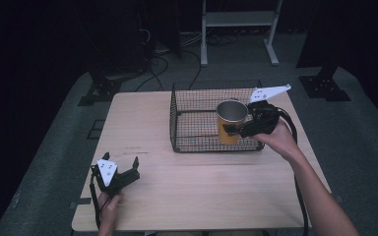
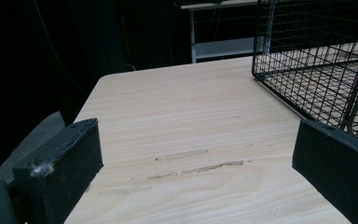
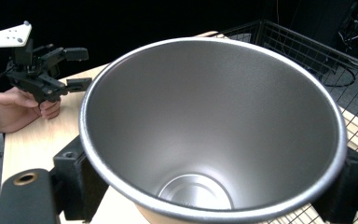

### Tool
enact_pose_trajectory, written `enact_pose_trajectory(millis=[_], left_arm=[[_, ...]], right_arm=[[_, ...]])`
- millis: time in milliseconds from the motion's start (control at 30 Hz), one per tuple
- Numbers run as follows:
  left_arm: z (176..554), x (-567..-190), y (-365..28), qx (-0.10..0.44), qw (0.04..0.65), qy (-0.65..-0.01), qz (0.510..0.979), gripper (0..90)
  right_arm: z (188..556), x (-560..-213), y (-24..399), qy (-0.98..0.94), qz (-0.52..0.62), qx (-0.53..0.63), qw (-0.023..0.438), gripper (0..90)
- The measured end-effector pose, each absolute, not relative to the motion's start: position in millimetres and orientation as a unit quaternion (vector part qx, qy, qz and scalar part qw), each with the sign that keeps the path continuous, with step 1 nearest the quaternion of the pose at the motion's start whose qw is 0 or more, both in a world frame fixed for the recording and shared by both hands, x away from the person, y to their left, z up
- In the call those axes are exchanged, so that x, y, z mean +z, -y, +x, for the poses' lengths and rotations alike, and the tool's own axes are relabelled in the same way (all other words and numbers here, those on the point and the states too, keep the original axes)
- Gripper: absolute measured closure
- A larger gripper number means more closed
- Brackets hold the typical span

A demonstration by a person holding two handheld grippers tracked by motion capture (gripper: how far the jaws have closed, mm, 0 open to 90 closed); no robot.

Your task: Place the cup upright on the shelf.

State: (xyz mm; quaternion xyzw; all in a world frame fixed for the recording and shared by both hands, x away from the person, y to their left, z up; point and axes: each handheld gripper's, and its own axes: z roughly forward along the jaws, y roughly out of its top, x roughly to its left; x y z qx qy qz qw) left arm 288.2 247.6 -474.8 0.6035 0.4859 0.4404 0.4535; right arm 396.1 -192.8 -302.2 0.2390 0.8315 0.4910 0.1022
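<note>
The cup (image 1: pixel 231 120) is a tapered tumbler — yellow-orange outside, brushed bare steel inside, with a rolled steel rim. It stands upright, held above the floor of the wire basket (image 1: pixel 187 132), toward the basket's right front corner. In the right gripper view the cup's (image 3: pixel 214 130) mouth faces the camera; the interior is clean and empty, and a round flat base shows at the bottom.

The right tool (image 1: pixel 237 129) is clamped on the cup, one black jaw at either side of the wall just below the rim. The person's right hand (image 1: pixel 278 140) grips it from the basket's right front, with the white three-cornered plate above.

The basket is black wire mesh, rectangular and open-topped, resting on the far right part of the counter (image 1: pixel 197 191). Apart from the cup it holds nothing.

The left tool (image 1: pixel 125 169) rests low at the counter's near left corner, well apart from the basket, held in the left hand (image 1: pixel 109 202). Its jaws stand wide with nothing between them; the left gripper view shows bare wood between them and the basket's (image 2: pixel 317 70) corner beyond.

The counter is pale wood with a few faint scuff marks. Around it — grey carpet, dark surroundings, black stand feet, loose cables and a white metal frame (image 1: pixel 238 24) at the back.
</note>
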Motion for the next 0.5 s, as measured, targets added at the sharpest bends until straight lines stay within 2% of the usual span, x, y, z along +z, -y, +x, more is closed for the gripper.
enact_pose_trajectory(millis=[500], left_arm=[[288.2,-474.7,-248.1,0.439,0.455,-0.488,0.602,0.8]], right_arm=[[432.5,-300.8,179.9,-0.836,0.24,0.485,0.091,13.9]])
